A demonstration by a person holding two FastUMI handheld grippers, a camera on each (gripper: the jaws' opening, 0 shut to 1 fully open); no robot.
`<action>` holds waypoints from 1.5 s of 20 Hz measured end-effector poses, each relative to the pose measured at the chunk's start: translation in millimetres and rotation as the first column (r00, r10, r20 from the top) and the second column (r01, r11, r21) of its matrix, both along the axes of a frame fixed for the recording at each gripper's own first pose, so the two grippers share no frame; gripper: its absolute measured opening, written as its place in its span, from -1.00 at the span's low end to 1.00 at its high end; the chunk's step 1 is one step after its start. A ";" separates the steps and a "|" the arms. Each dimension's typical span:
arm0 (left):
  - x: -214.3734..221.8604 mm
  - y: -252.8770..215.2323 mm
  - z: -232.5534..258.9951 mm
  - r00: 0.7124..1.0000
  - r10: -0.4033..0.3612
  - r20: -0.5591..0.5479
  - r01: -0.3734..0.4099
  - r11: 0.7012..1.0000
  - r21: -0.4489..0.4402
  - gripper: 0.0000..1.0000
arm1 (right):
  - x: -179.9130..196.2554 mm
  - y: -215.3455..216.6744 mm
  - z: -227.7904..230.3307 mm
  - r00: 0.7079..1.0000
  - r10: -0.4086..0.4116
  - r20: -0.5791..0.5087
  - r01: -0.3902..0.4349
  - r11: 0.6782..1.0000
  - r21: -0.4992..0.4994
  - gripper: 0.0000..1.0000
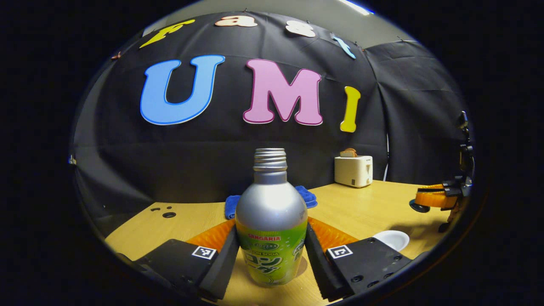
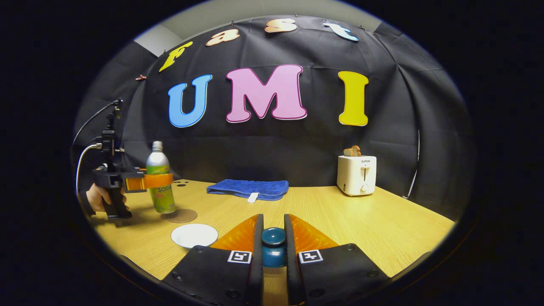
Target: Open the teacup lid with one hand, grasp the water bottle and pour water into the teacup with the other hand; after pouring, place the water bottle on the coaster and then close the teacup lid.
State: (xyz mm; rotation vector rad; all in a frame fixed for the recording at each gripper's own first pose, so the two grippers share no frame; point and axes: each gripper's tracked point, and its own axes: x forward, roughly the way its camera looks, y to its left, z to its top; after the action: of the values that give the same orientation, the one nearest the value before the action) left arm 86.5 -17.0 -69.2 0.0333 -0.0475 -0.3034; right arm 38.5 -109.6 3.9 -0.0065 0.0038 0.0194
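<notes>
Wood table [image 2: 340, 221], black booth: bottle upright in my L grip.
L gripper [image 1: 272, 250] clamps water bottle [image 1: 271, 221]; R gripper [image 2: 273, 244] pinches teacup lid [image 2: 273, 236] knob; coaster [image 2: 182, 216] just beside bottle.

- setting: a staged recording booth, not a lived-in home.
- walls: black cloth [image 2: 272, 144] hung in creased panels on every side, with a plain pale wall [image 2: 272, 10] above.
- work surface: one light wood-grain table [image 2: 382, 221] with cable holes at its far edge.
- household props: white toaster [image 2: 356, 174] holding bread, folded blue towel [image 2: 248, 188].
</notes>
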 end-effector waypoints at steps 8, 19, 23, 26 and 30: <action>10.8 -4.0 -11.7 1.000 0.007 -0.028 -0.008 1.000 -0.027 0.66 | -0.3 0.3 0.0 1.000 0.000 0.000 0.000 1.000 0.000 -0.49; -33.9 7.0 -14.0 0.998 0.019 -0.053 -0.020 0.999 -0.026 0.96 | -0.5 -0.2 0.0 1.000 0.000 -0.001 0.000 1.000 0.000 -0.49; -50.8 18.7 -14.3 0.996 0.085 -0.015 -0.085 0.996 -0.024 0.96 | -0.1 -0.5 -0.5 1.000 -0.003 -0.002 0.003 1.000 0.000 -0.49; -57.9 21.9 -17.7 0.993 0.120 0.006 -0.120 0.993 -0.002 0.95 | -0.9 -3.6 0.2 1.000 -0.022 0.000 0.022 1.000 0.000 -0.49; -62.3 24.8 -19.1 0.992 0.125 0.010 -0.125 0.992 0.016 0.94 | -3.5 11.1 -0.7 1.000 0.015 -0.003 -0.015 1.000 0.002 -0.49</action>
State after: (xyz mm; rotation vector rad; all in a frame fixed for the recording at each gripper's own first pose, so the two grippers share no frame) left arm 24.2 7.7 -88.3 0.0537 -0.0515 -0.1779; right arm 35.0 -98.5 3.2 -0.0043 0.0069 0.0340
